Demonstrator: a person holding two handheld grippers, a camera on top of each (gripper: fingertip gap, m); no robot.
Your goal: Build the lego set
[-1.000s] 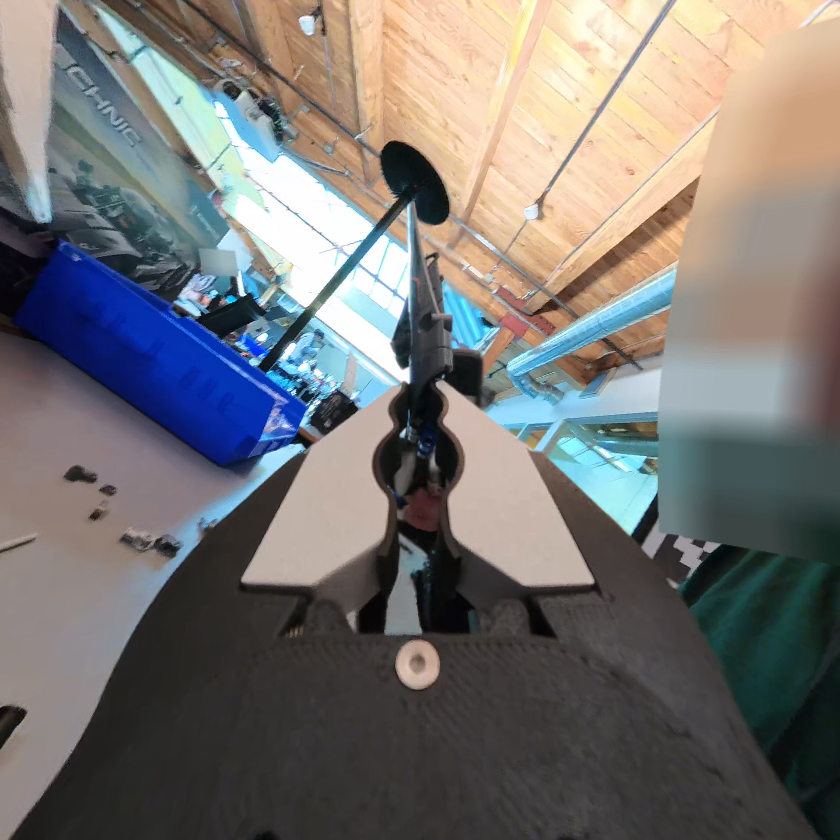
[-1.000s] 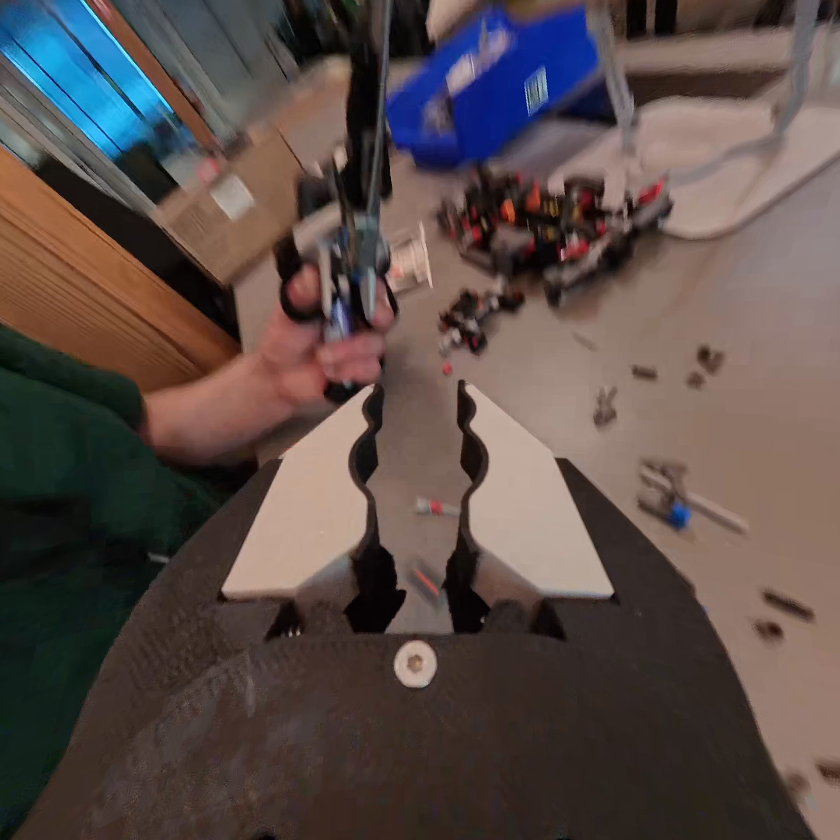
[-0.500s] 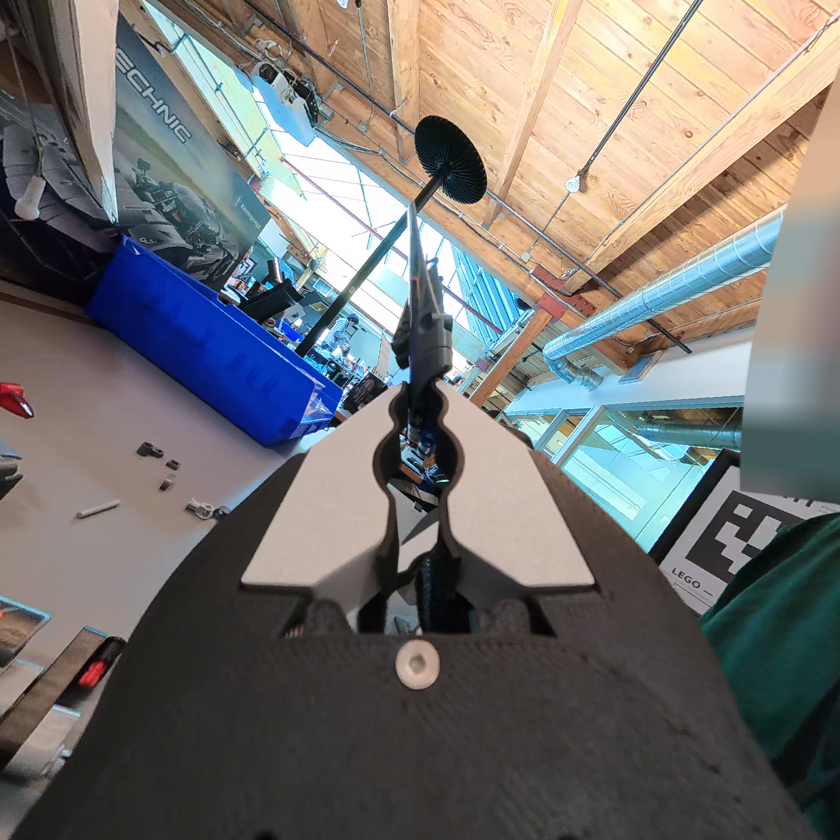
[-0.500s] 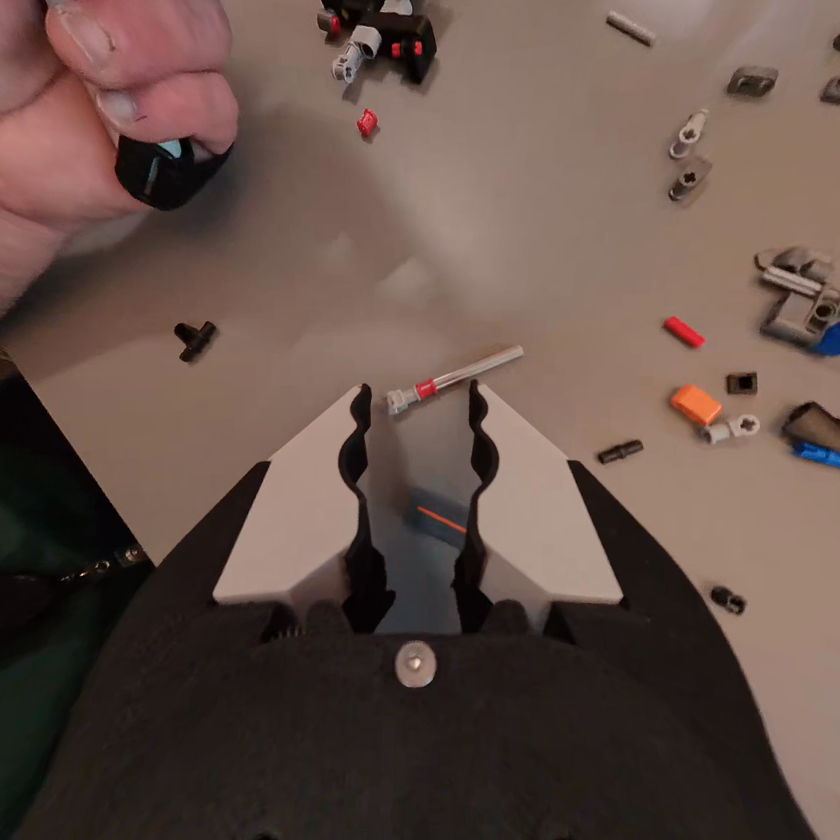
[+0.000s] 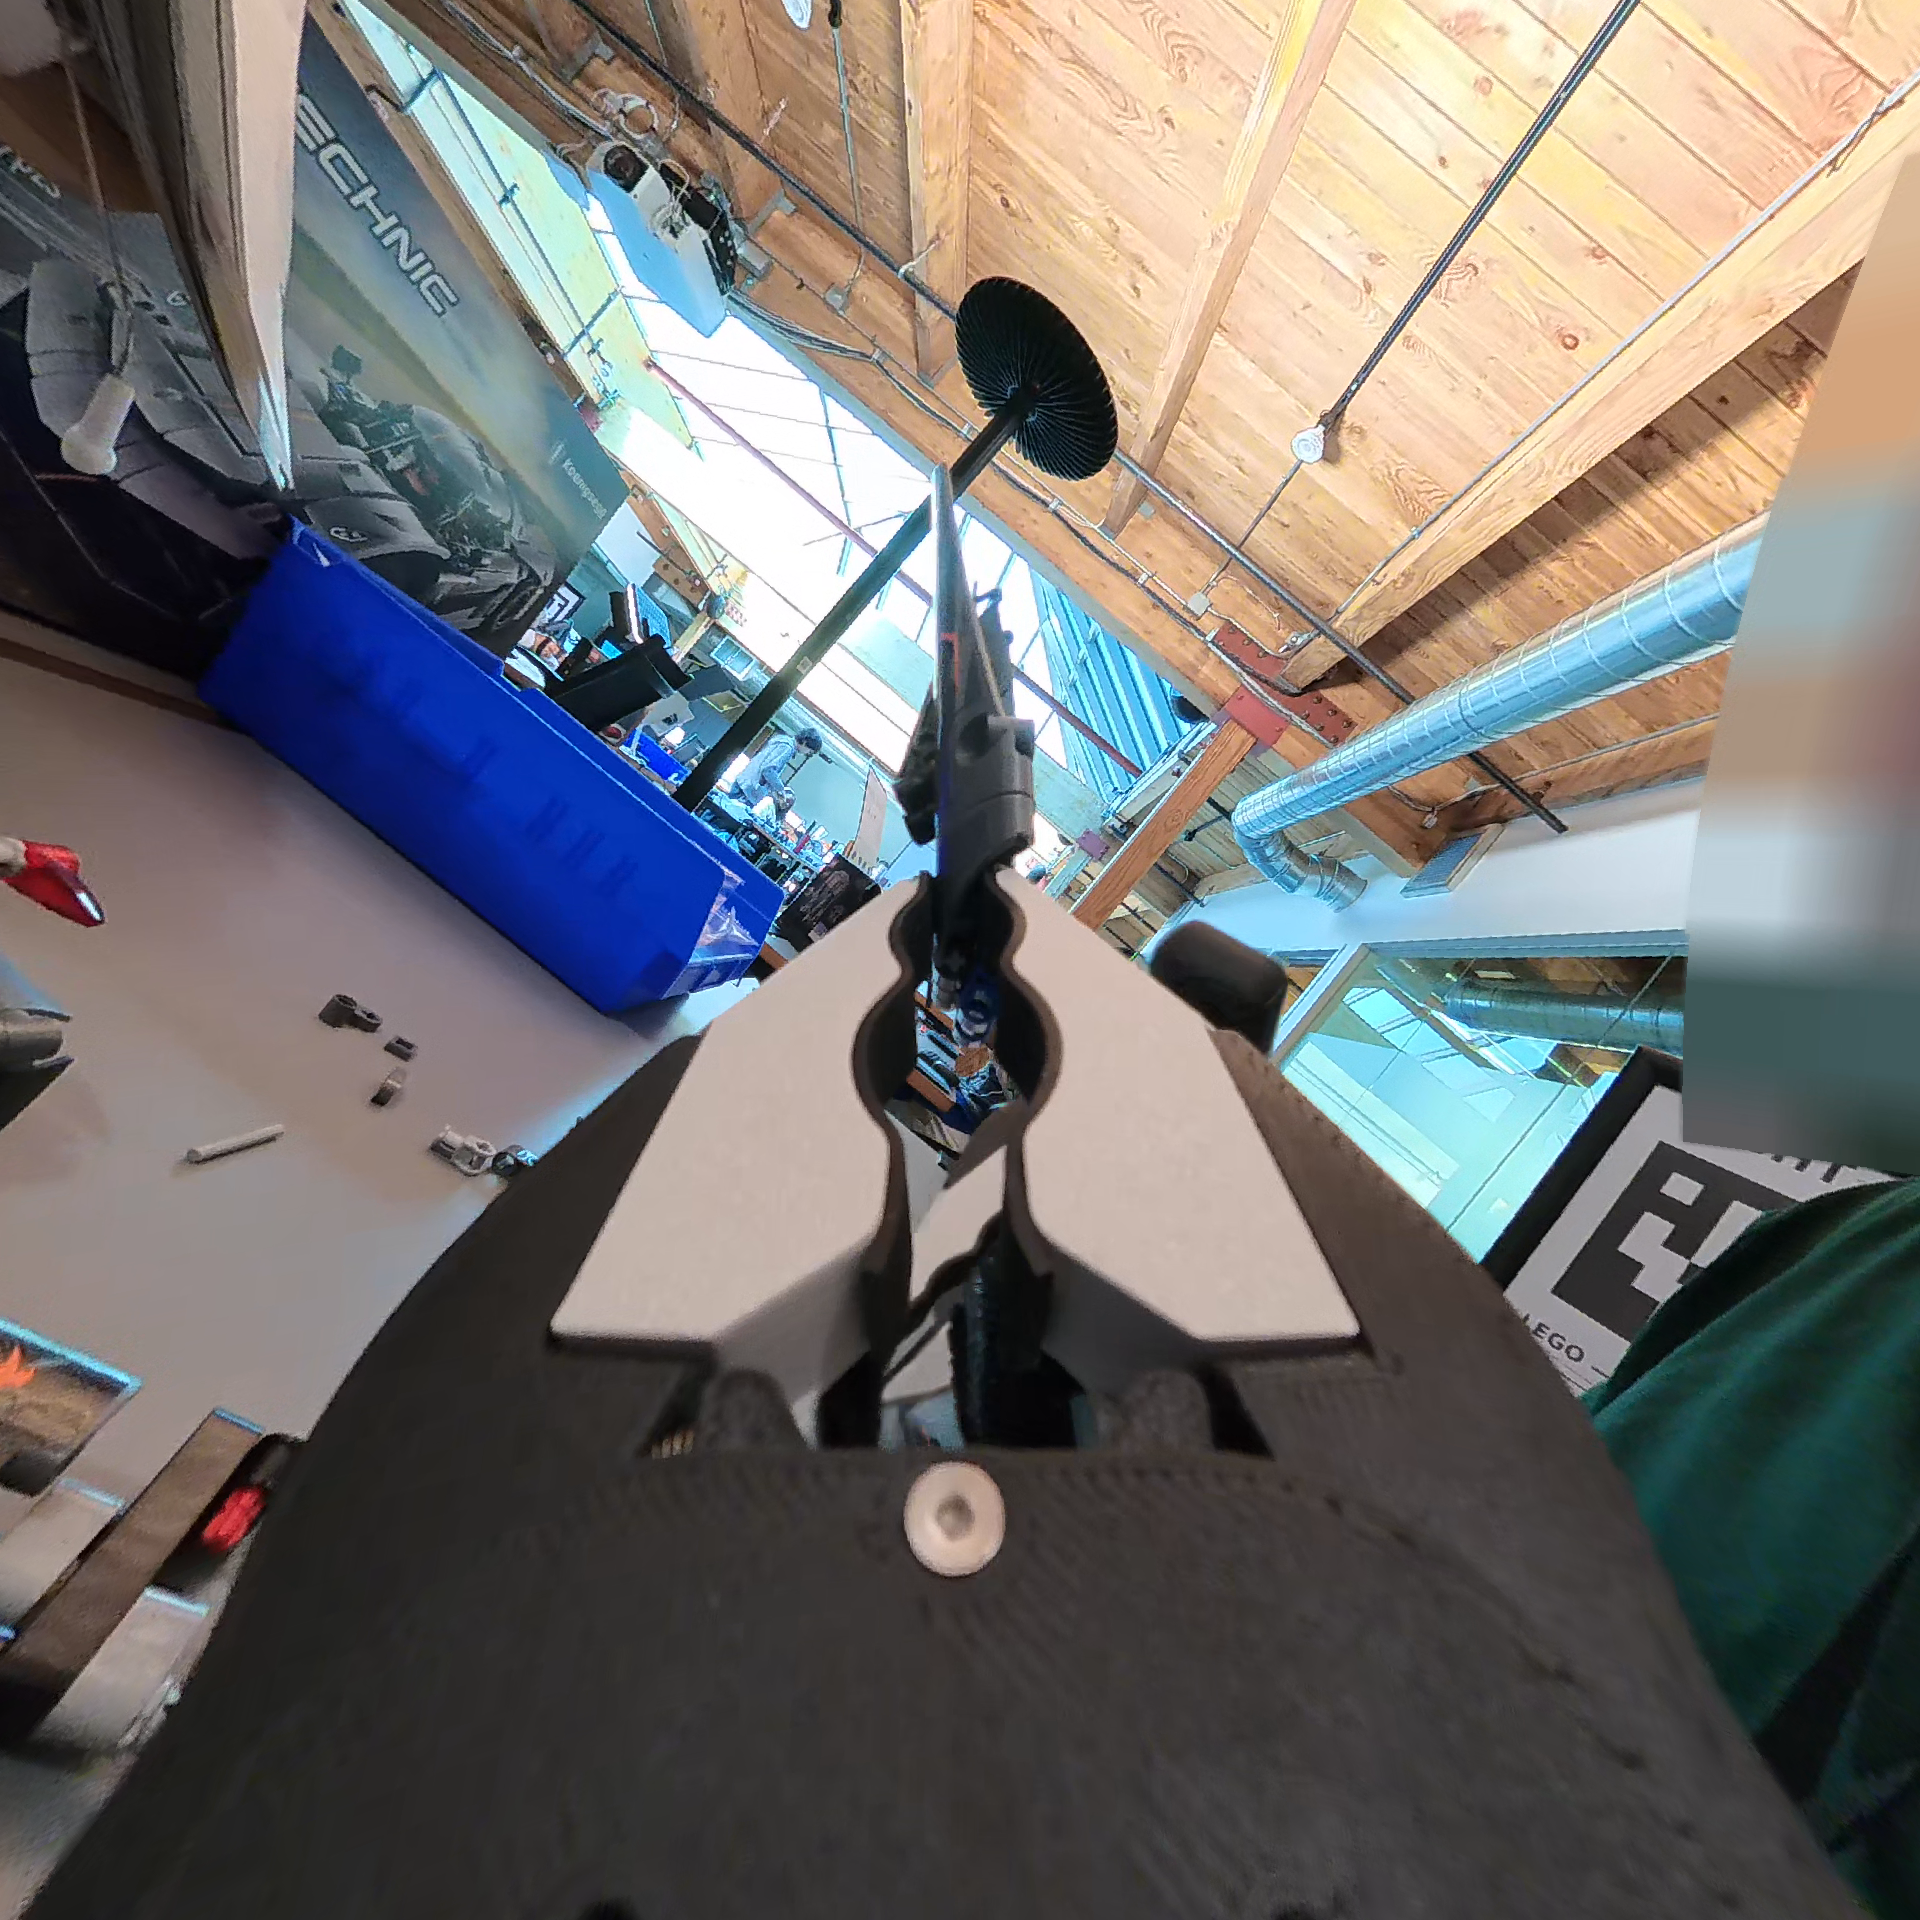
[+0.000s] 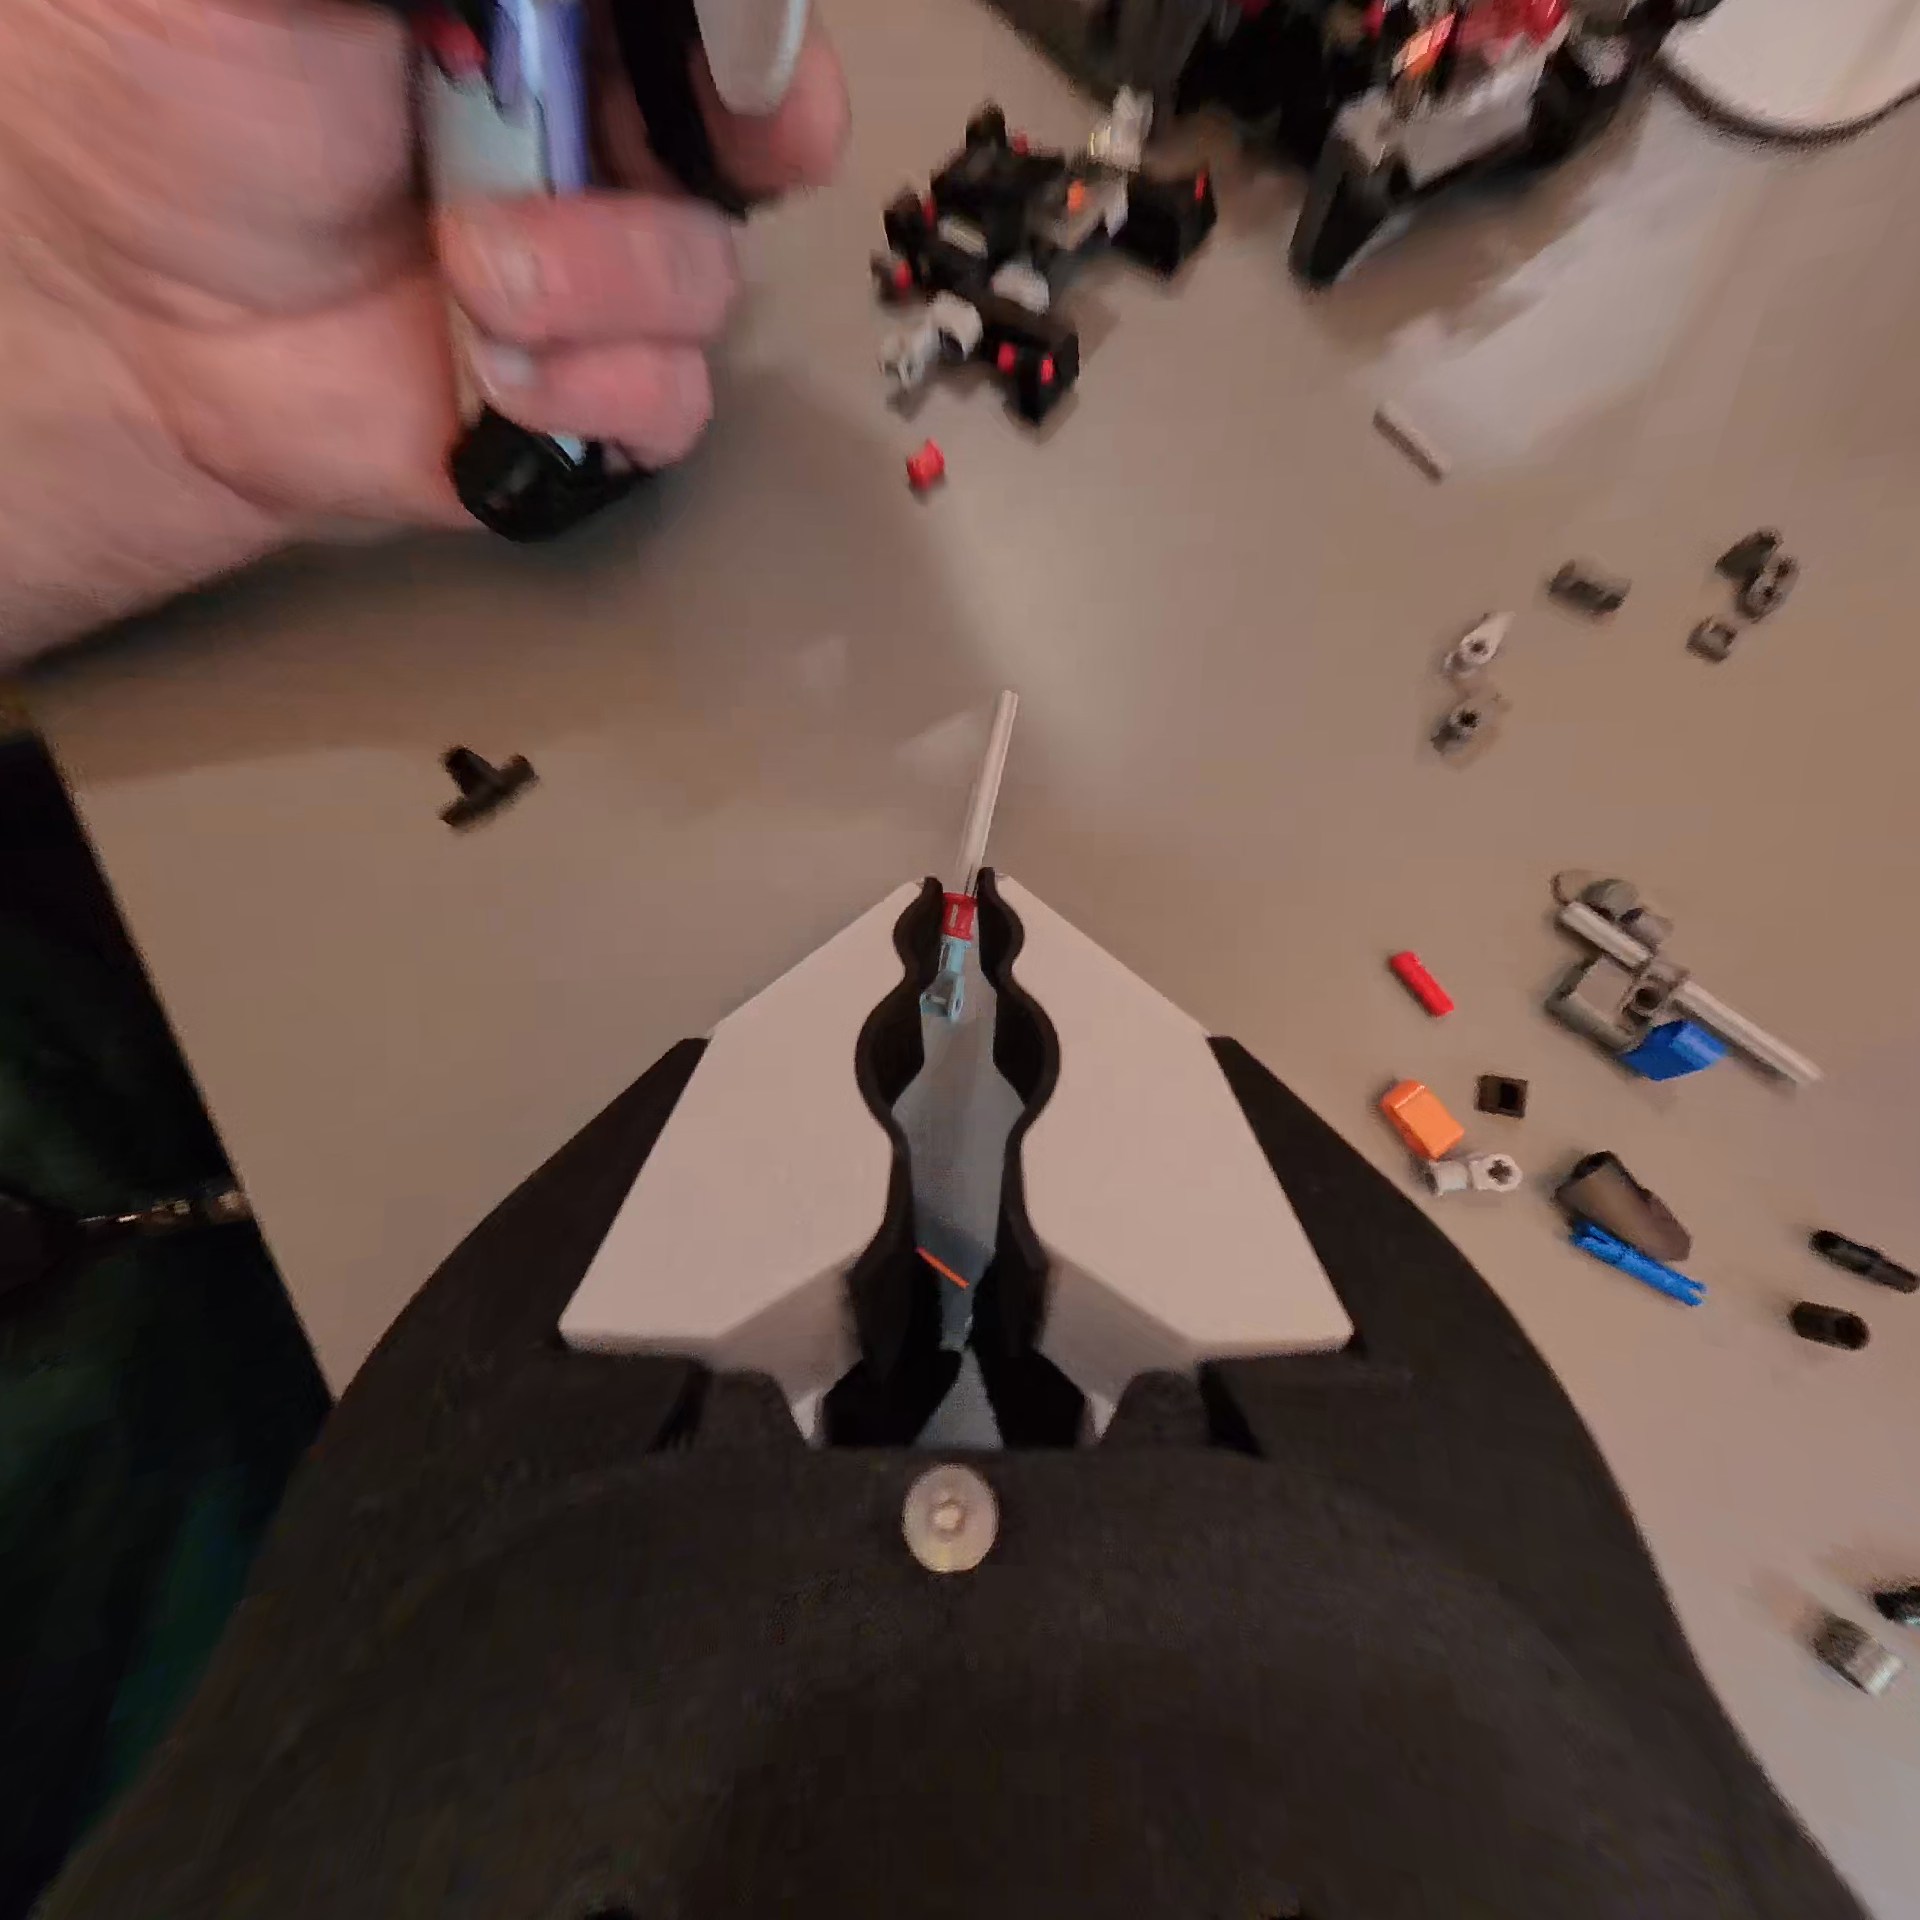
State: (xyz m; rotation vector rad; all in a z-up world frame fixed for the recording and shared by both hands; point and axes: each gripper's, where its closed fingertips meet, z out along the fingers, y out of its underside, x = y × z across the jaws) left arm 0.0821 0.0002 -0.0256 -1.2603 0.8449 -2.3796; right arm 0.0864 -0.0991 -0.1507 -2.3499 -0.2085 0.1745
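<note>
- The left gripper (image 5: pixel 961 883) is clenched on a dark grey lego assembly (image 5: pixel 977 769); its grey fingers (image 5: pixel 790 1122) nearly meet at the tips, and the piece stands out beyond them, pointing up toward the wooden ceiling (image 5: pixel 1299 208).
- A thin dark rod on that assembly reaches farther out from the tips, and a small blue part sits in the hollow just behind them.
- The right gripper (image 6: pixel 958 894) is closed on a thin light grey axle (image 6: pixel 987 779) with a red bush (image 6: pixel 958 920); the fingertips (image 6: pixel 1101 1091) pinch at the bush, the shaft runs out ahead, and a pale blue-grey connector end lies back between the fingers.
- Whether the axle's far end touches the grey table (image 6: pixel 1195 644) cannot be told.
- Only the right wrist view shows a hand (image 6: pixel 312 291), blurred, ahead and to the left of the fingers, gripping a black handle.
- That view alone also shows loose parts to the right of the fingers: an orange piece (image 6: pixel 1421 1117), a red pin (image 6: pixel 1421 982), a grey frame with a blue block (image 6: pixel 1652 1008), and a black T-shaped connector (image 6: pixel 483 781) to the left.
- Far ahead lies a blurred pile of black and red parts (image 6: pixel 997 281).
- Only the left wrist view shows a blue bin (image 5: pixel 468 769) left of the fingers, a black stand with a round disc (image 5: pixel 1034 379) beyond the tips, and a green sleeve (image 5: pixel 1787 1455) at right.
</note>
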